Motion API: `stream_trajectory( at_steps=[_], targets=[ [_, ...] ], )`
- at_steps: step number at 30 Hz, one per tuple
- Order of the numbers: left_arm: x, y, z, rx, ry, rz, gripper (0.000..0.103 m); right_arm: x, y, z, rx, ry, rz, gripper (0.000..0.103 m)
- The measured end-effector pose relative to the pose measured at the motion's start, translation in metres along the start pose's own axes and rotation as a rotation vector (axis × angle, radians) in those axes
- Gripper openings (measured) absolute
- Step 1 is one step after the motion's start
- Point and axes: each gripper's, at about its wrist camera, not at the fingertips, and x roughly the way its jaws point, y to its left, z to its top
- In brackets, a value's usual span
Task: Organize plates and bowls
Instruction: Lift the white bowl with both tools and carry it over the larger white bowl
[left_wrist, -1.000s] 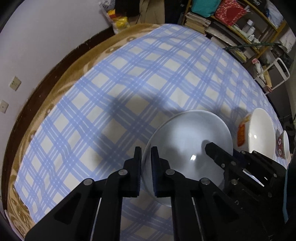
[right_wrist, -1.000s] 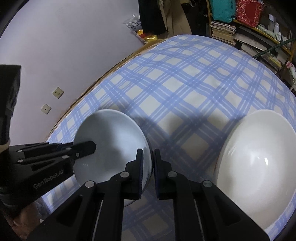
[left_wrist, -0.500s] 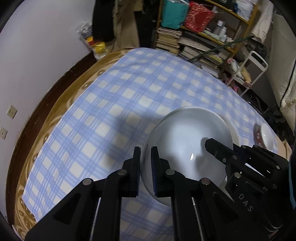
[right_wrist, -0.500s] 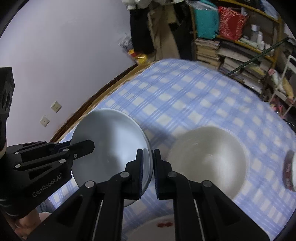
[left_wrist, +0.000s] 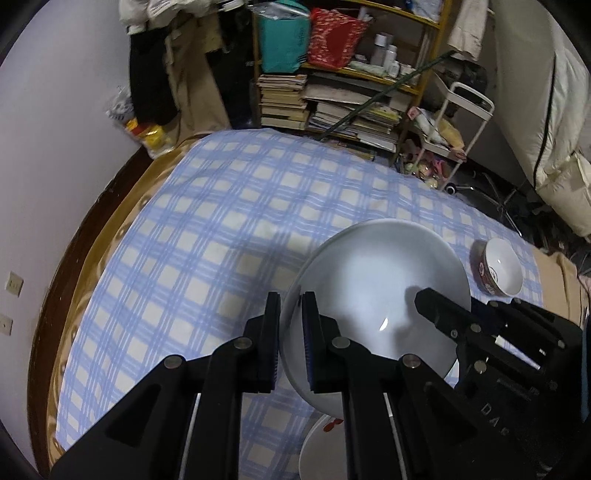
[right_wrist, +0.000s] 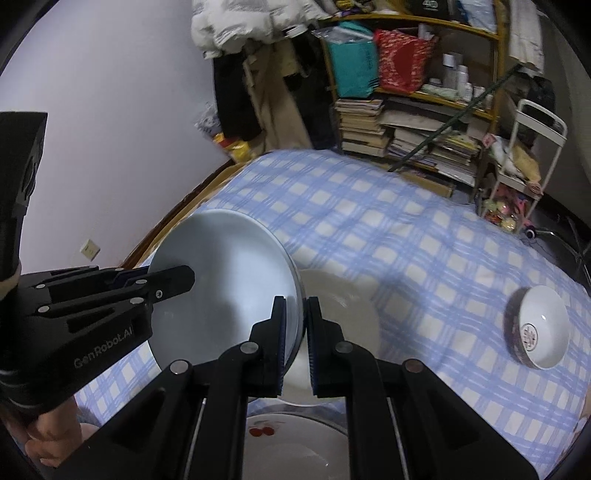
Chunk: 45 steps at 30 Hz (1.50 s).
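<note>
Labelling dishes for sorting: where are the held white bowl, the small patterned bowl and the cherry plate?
white bowl (right_wrist: 229, 295), right wrist view, inside.
small patterned bowl (right_wrist: 543, 326), right wrist view, inside.
cherry plate (right_wrist: 291, 454), right wrist view, face.

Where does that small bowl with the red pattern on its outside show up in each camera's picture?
Left wrist view: the small bowl sits at the right edge, beyond the held white bowl.
Right wrist view: it sits at the lower right on the checked cloth.
Shared landmark: the bookshelf.
</note>
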Motion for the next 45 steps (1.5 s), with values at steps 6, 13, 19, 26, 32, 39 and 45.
stream_trajectory(
  at_steps=[6,13,19,26,32,39,45],
  targets=[
    [0.011,-0.017,-0.006,0.016,0.014,-0.031,0.011,0.000,-0.017,-0.006,0.026,0.006,-0.031,0.012],
    [0.021,-0.025,-0.007,0.017,0.016,-0.039,0.011,0.003,-0.033,-0.012,0.045,0.000,-0.028,0.012],
    [0.035,-0.023,-0.011,0.015,0.045,-0.011,0.011,0.014,-0.034,-0.015,0.027,-0.002,-0.029,0.012],
    [0.051,-0.017,-0.013,0.010,0.085,-0.007,0.011,0.033,-0.037,-0.023,0.024,0.051,0.005,0.012],
    [0.066,-0.015,-0.016,0.009,0.118,0.001,0.011,0.048,-0.037,-0.029,0.013,0.079,-0.007,0.012],
    [0.080,-0.014,-0.019,0.007,0.150,-0.008,0.011,0.060,-0.038,-0.032,-0.007,0.093,-0.032,0.012],
    [0.089,-0.013,-0.020,0.006,0.168,-0.001,0.011,0.070,-0.038,-0.035,-0.017,0.107,-0.042,0.012]
  ],
)
